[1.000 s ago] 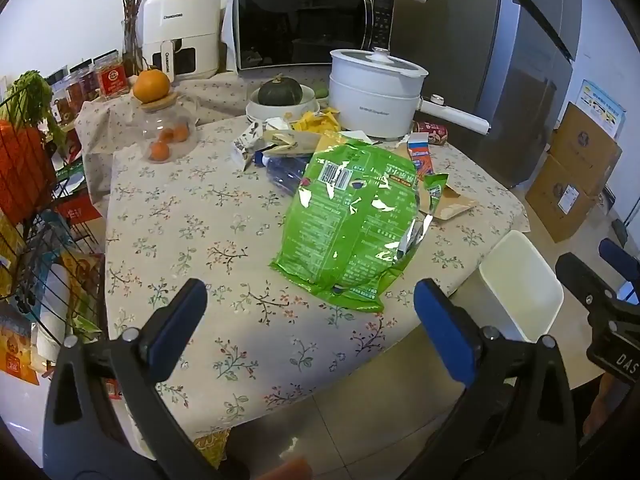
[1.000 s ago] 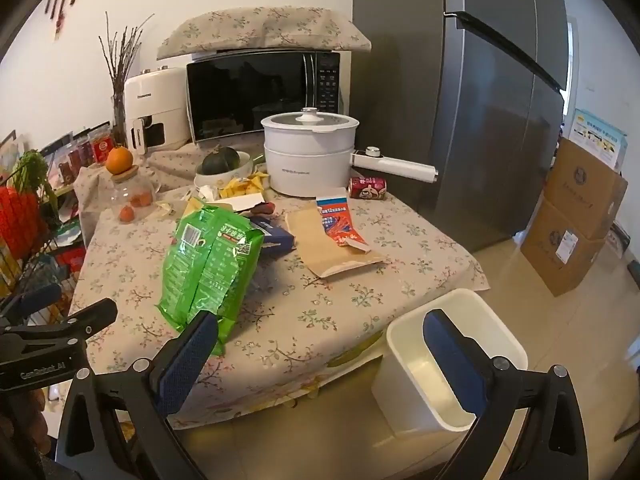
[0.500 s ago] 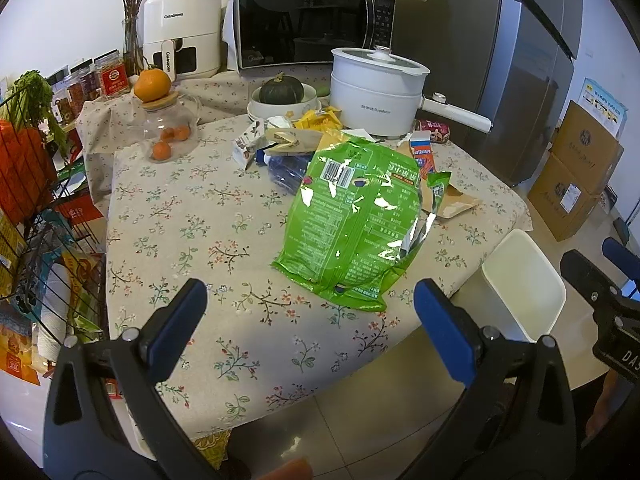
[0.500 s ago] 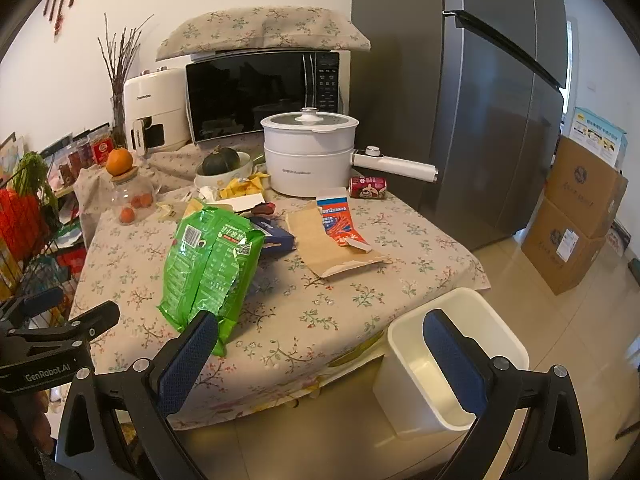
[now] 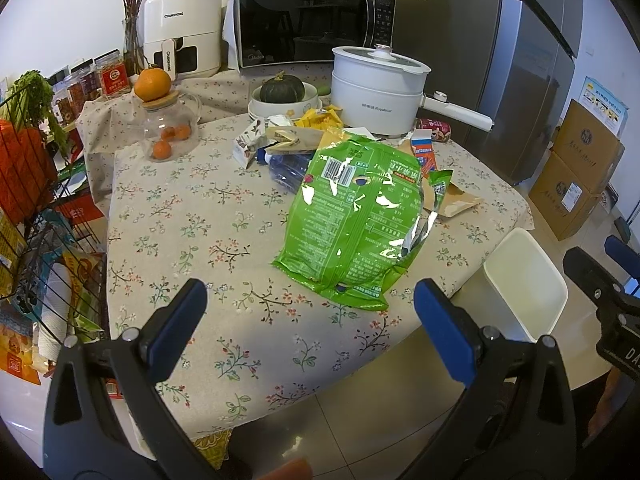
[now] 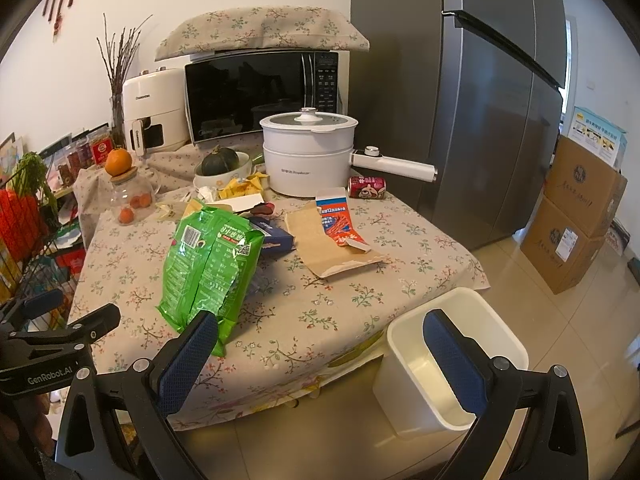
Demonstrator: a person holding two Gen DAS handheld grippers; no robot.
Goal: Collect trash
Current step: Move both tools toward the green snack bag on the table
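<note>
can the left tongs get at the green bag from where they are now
Probably yes: the left tongs are open and empty, and the green bag lies just ahead near the table's edge with only bare tablecloth between.

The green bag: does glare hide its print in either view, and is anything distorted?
Left wrist view: white glare patches on the green bag wash out some print; the fridge edges bow from the fisheye. Right wrist view: the bag shows little glare, print readable.
</note>
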